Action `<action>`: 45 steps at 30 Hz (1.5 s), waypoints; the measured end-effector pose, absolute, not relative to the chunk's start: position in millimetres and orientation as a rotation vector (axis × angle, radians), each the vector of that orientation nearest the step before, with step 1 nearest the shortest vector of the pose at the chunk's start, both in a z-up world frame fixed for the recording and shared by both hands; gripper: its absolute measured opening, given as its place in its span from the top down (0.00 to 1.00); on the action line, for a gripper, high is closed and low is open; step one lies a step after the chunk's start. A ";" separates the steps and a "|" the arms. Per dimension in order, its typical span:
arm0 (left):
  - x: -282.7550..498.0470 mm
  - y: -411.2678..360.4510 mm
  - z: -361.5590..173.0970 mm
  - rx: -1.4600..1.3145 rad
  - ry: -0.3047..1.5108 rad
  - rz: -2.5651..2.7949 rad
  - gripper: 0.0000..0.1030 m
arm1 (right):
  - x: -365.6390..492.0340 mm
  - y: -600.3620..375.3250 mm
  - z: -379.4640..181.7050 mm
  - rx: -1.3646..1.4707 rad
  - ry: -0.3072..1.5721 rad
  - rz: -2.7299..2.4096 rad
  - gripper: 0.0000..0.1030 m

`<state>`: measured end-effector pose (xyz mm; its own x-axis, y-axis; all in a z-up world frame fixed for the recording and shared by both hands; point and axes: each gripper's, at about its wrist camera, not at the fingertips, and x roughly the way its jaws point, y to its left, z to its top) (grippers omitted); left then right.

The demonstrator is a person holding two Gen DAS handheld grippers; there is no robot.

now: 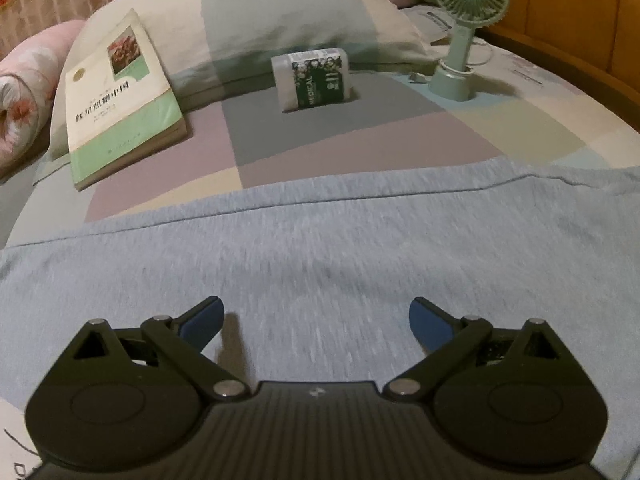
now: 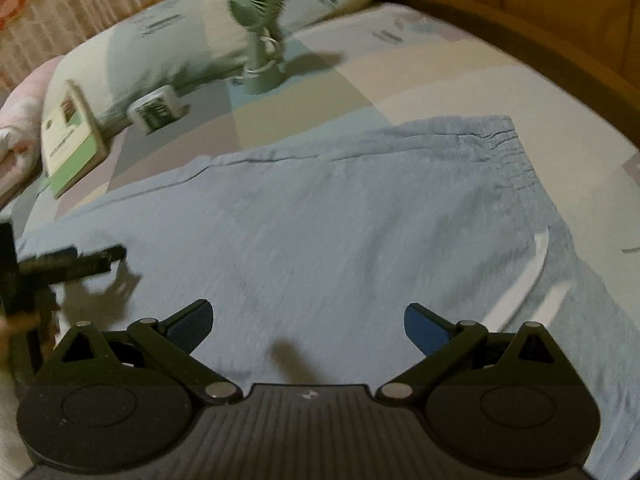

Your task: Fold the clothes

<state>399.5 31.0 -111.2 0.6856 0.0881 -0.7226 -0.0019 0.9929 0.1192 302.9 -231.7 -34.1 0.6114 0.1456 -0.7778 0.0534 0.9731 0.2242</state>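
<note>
Both grippers, left and right, hang with jaws spread wide and empty over light blue shorts lying flat on the patchwork bedsheet; beyond stand a book, tissue pack and green fan.

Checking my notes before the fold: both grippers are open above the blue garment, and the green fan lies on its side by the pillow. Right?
Not quite. The fan stands upright on its base by the pillow, as the left wrist view shows. The rest holds: the left gripper and right gripper are open above the blue garment.
</note>
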 end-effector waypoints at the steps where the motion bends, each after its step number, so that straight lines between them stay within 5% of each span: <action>1: 393.3 31.3 -111.1 0.143 0.801 0.038 0.04 | 294.6 -224.5 -36.0 0.203 0.892 0.050 0.00; 12: 360.5 87.9 -112.3 0.094 0.890 -0.020 0.02 | 250.0 -227.6 -67.6 0.353 0.874 0.016 0.00; 27: 441.3 51.5 -101.1 -0.230 0.828 -0.353 0.02 | 221.2 -206.7 -54.5 0.301 0.803 0.143 0.00; 36: 444.5 105.5 -116.2 -0.143 0.900 0.059 0.03 | 225.0 -209.8 -53.1 0.274 0.790 0.158 0.00; 45: 447.1 -2.4 -52.6 -0.122 0.892 -0.251 0.02 | 238.9 -204.3 -59.2 0.129 0.785 0.098 0.00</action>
<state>447.1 -2.4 -52.6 0.6012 -0.2668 -0.7532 0.1657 0.9638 -0.2091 238.9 -204.3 -59.2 0.7031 0.1361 -0.6979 -0.0403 0.9876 0.1520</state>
